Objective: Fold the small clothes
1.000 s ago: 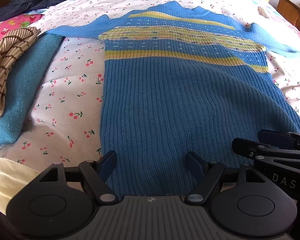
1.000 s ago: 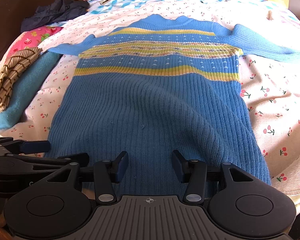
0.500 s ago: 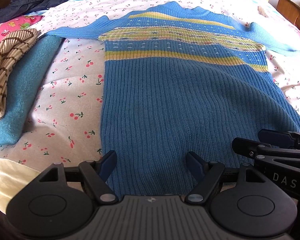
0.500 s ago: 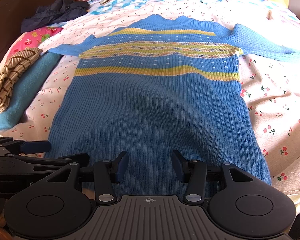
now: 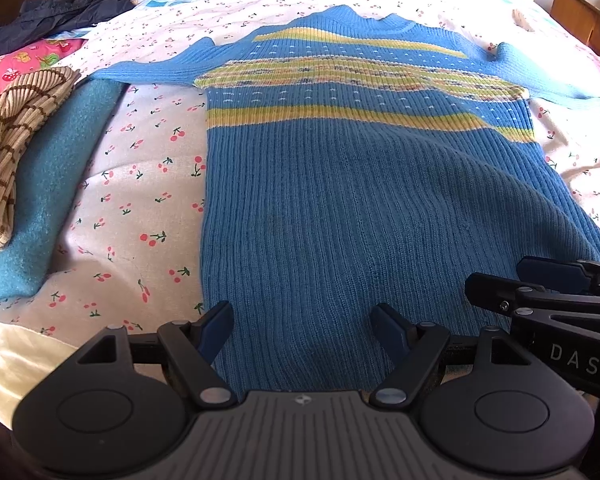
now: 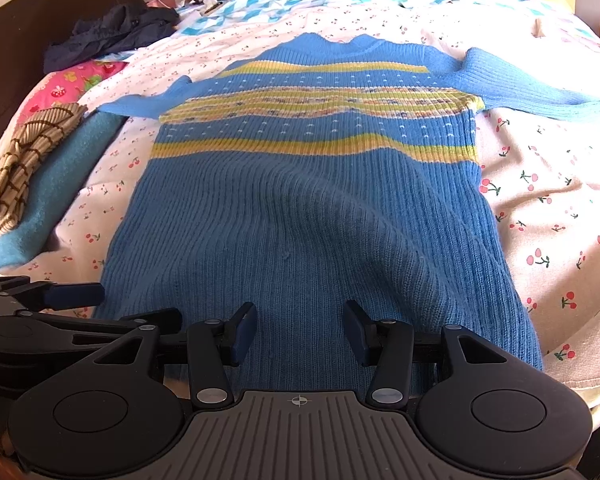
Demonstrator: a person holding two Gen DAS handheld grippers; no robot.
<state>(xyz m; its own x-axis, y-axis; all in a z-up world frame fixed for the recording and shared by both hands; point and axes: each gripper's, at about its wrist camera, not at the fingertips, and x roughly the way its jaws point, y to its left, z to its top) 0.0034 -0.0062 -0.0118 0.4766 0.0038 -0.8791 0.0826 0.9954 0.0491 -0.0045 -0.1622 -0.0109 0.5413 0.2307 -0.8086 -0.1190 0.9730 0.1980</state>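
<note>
A blue ribbed knit sweater [image 5: 340, 208] with yellow stripes lies flat on the bed, collar at the far end, both sleeves spread sideways. It also shows in the right wrist view [image 6: 308, 216]. My left gripper [image 5: 304, 326] is open, its fingers hovering over the near hem, left of centre. My right gripper [image 6: 300, 330] is open over the same hem, further right. A raised fold runs across the sweater's lower right body. Each gripper shows at the edge of the other's view.
The bed has a white cherry-print sheet [image 5: 140, 200]. A teal cloth [image 5: 48, 192] and a brown-striped garment [image 5: 8, 140] lie at the left. A dark jacket [image 5: 60, 12] lies at the far left by the headboard. A cream cloth [image 5: 16, 356] lies at the near left.
Both grippers have stayed open at the hem. The views have shifted very slightly; nothing was taken hold of.
</note>
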